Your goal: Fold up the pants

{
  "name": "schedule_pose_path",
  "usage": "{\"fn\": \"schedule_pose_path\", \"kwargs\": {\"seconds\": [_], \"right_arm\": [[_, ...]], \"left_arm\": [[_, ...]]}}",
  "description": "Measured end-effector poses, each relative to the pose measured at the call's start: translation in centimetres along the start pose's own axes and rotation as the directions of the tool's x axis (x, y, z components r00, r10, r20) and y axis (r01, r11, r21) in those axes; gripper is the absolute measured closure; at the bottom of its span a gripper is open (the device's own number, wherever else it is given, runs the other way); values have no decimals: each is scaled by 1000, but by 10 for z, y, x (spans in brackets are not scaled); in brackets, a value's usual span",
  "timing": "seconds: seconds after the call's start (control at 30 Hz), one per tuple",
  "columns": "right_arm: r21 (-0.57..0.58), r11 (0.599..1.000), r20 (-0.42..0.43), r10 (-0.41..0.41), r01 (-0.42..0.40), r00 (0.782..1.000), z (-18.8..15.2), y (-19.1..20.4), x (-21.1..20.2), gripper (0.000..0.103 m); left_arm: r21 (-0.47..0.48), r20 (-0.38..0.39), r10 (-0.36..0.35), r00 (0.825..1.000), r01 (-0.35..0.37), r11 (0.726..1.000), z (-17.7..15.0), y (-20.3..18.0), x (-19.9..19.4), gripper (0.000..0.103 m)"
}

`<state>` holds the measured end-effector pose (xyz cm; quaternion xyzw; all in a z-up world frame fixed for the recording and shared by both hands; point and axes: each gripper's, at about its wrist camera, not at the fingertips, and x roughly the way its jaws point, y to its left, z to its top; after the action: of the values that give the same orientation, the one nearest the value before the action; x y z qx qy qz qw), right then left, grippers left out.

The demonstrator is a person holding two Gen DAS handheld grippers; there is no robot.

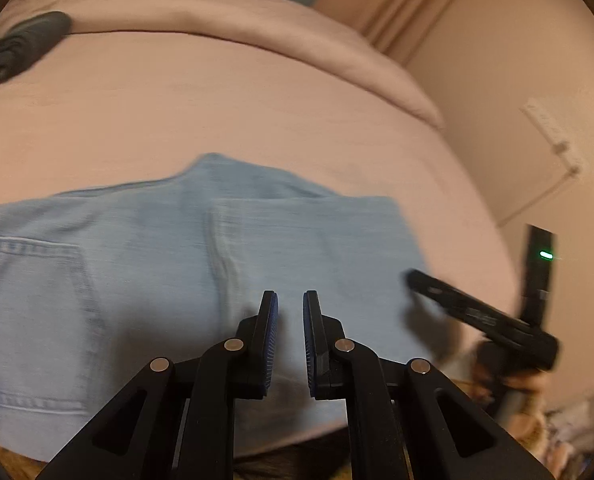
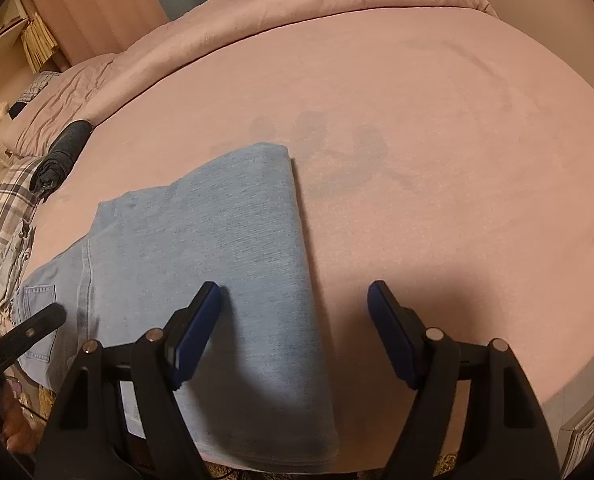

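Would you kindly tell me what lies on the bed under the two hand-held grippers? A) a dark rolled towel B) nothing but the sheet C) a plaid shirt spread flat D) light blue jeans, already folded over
D: the light blue jeans lie folded on the pink bed, a back pocket showing in both views.

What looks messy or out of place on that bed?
Nothing much. The light blue jeans lie folded flat on the pink bedspread. Only a rolled dark garment lies loose near the pillow, beside some crumpled plaid cloth.
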<state>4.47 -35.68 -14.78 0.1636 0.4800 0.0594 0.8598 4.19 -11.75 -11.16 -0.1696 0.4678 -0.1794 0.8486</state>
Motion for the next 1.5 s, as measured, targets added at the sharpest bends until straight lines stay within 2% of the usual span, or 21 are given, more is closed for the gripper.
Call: {"fn": "schedule_pose_path", "kwargs": {"seconds": [0.07, 0.23, 0.3, 0.5, 0.87, 1.1, 1.23, 1.3, 1.37, 1.47, 1.5], "right_arm": [[-11, 1000, 8, -13, 13, 1000, -1, 6, -1, 30], [-43, 998, 13, -36, 37, 999, -4, 10, 2, 37], [-56, 997, 17, -49, 50, 999, -6, 12, 3, 39], [-76, 995, 9, -58, 59, 998, -20, 12, -3, 42], [-45, 999, 8, -23, 24, 1000, -62, 3, -27, 43], [-24, 998, -6, -53, 53, 999, -63, 6, -39, 43], [-32, 991, 38, -132, 133, 991, -54, 9, -49, 43], [-21, 990, 58, -135, 137, 989, -45, 10, -53, 42], [-9, 992, 69, -123, 123, 990, -34, 13, -56, 41], [-9, 996, 89, -88, 90, 992, -18, 27, -63, 39], [-16, 997, 96, -77, 79, 992, -16, 32, -65, 34]], "left_arm": [[27, -21, -18, 1000, 18, 999, -4, -8, 8, 95], [34, -102, 46, 994, -43, 999, -13, -9, 40, 95], [54, -95, 87, 992, -82, 995, -15, -10, 47, 95], [72, -93, 125, 988, -118, 990, -20, -12, 45, 95], [56, -105, 93, 990, -87, 995, -27, 2, 18, 95], [37, -106, 94, 990, -91, 995, -31, 9, 10, 95], [46, -107, 105, 989, -100, 994, -35, 6, 6, 95], [61, -115, 122, 986, -115, 991, -32, 3, 2, 95], [70, -80, 117, 990, -111, 991, -29, 2, -15, 95], [48, 15, 151, 988, -152, 987, -21, 10, -48, 94], [28, 41, 149, 988, -150, 988, -18, 15, -59, 94]]}}
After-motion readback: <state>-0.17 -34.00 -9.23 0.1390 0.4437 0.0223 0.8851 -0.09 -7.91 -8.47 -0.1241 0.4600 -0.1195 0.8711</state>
